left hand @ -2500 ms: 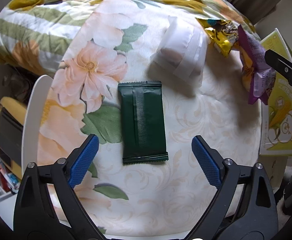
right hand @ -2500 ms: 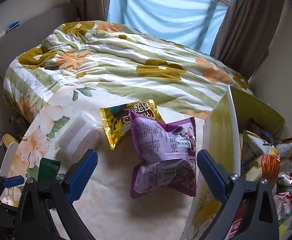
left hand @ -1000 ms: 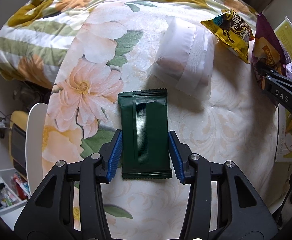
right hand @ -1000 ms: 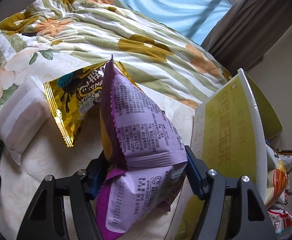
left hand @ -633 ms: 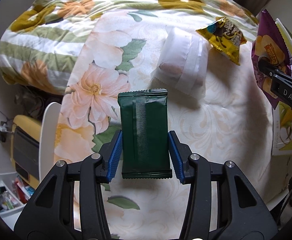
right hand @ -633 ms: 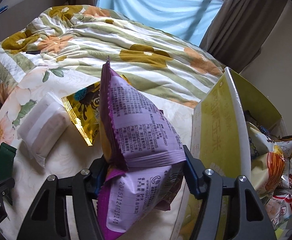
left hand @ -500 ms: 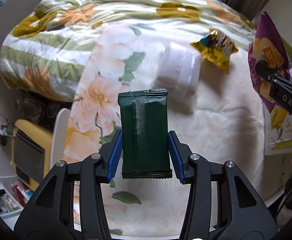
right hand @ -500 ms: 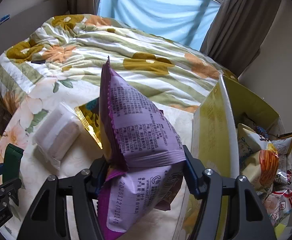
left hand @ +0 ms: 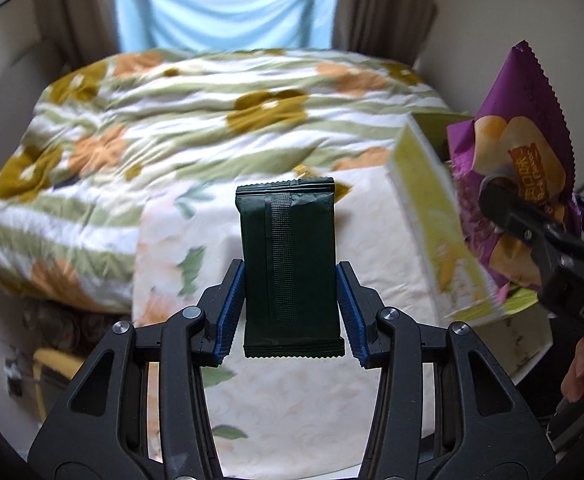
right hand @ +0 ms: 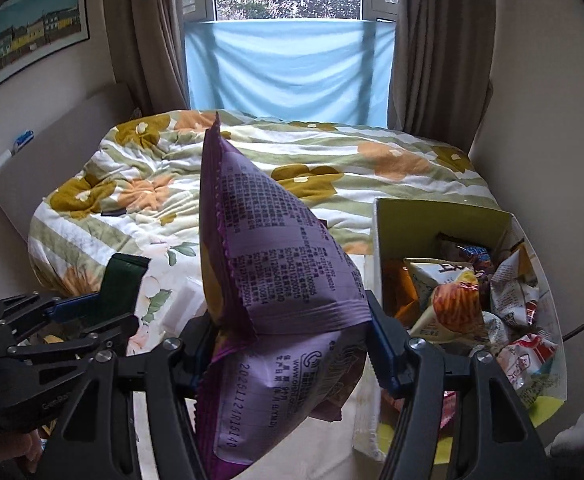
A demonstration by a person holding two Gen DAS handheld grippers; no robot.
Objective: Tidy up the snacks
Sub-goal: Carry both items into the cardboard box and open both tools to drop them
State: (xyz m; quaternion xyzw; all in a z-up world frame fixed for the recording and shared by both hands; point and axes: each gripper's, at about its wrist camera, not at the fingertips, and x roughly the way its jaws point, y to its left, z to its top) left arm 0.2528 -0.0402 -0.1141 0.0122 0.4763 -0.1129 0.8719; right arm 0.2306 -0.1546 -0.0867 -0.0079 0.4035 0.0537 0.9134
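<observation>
My left gripper is shut on a dark green snack packet and holds it upright, lifted above the floral cloth; the packet also shows in the right wrist view. My right gripper is shut on a purple snack bag, raised just left of the yellow-green snack box, which holds several packets. The purple bag also shows at the right of the left wrist view, beside the box wall.
A white wrapped pack lies on the cloth behind the purple bag. A corner of a gold snack bag peeks out behind the green packet. A bed with a floral quilt fills the background.
Both grippers closed on their snacks and lifted them off the cloth. Both views have tilted up towards the bed and window, and the right gripper has moved closer to the box.
</observation>
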